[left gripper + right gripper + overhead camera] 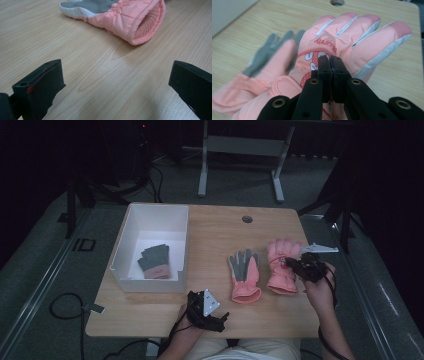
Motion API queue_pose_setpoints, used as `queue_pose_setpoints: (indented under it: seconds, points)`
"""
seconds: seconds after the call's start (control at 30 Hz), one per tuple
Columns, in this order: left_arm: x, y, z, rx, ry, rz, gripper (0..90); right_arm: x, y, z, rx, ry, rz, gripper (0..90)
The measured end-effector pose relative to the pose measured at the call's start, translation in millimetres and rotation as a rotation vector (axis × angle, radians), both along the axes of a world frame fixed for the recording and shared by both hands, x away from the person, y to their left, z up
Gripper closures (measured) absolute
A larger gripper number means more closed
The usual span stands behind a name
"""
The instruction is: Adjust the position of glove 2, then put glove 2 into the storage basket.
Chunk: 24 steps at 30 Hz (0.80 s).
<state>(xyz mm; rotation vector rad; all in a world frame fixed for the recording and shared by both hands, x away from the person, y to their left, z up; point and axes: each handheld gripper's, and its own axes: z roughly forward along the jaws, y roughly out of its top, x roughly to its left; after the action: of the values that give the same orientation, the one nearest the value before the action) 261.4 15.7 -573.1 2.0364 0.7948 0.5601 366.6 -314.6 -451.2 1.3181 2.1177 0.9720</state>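
High view: a wooden desk (215,235) carries a white box (131,227) at nine o'clock, with a grey and pink glove (155,262) lying inside it. At centre lies a palm-up pink glove (245,277). Just beside it, at three o'clock, lies a back-up pink glove (281,267). The right hand-held gripper (290,263) reaches onto this glove. The left hand-held gripper (207,312) rests at six o'clock, near the desk's front edge.

Left gripper view: the jaws stand wide apart with nothing between them, above bare desk. The palm-up glove's cuff lies at twelve o'clock.

Right gripper view: the jaws are pinched together on the fabric of the back-up glove's printed back.
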Motion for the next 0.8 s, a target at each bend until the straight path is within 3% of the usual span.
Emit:
queue_pose_setpoints:
  seconds: [0.1, 0.2, 0.33, 0.4, 0.6, 0.73, 0.8]
  points:
    - [0.0, 0.1, 0.3, -0.003, -0.004, 0.0, 0.0, -1.0, 7.8, 6.1, 0.021, -0.01, 0.015, 87.5]
    - [0.0, 0.1, 0.1, -0.003, -0.003, 0.001, 0.0, -1.7, 27.5, 17.5, 0.058, -0.035, 0.055, 87.4]
    - [-0.3, 0.1, 0.6, -0.007, -0.004, 0.0, 0.0, 0.2, 43.9, 20.3, 0.064, -0.03, 0.08, 87.4]
    - [-0.1, 0.3, 0.2, -0.002, -0.003, 0.0, 0.0, 0.1, 61.2, 21.9, 0.069, -0.026, 0.104, 87.3]
    - [-0.5, 0.7, 0.9, -0.01, -0.002, -0.003, 0.0, 3.3, 89.4, 10.1, 0.026, 0.004, 0.146, 87.3]
    - [-0.5, 1.1, 1.4, -0.012, -0.005, -0.002, 0.0, 3.2, 95.4, 2.0, 0.011, 0.021, 0.15, 87.3]
    - [-0.5, 1.0, 1.3, -0.009, -0.005, -0.002, 0.0, 4.9, 99.9, -8.0, -0.022, 0.035, 0.159, 87.1]
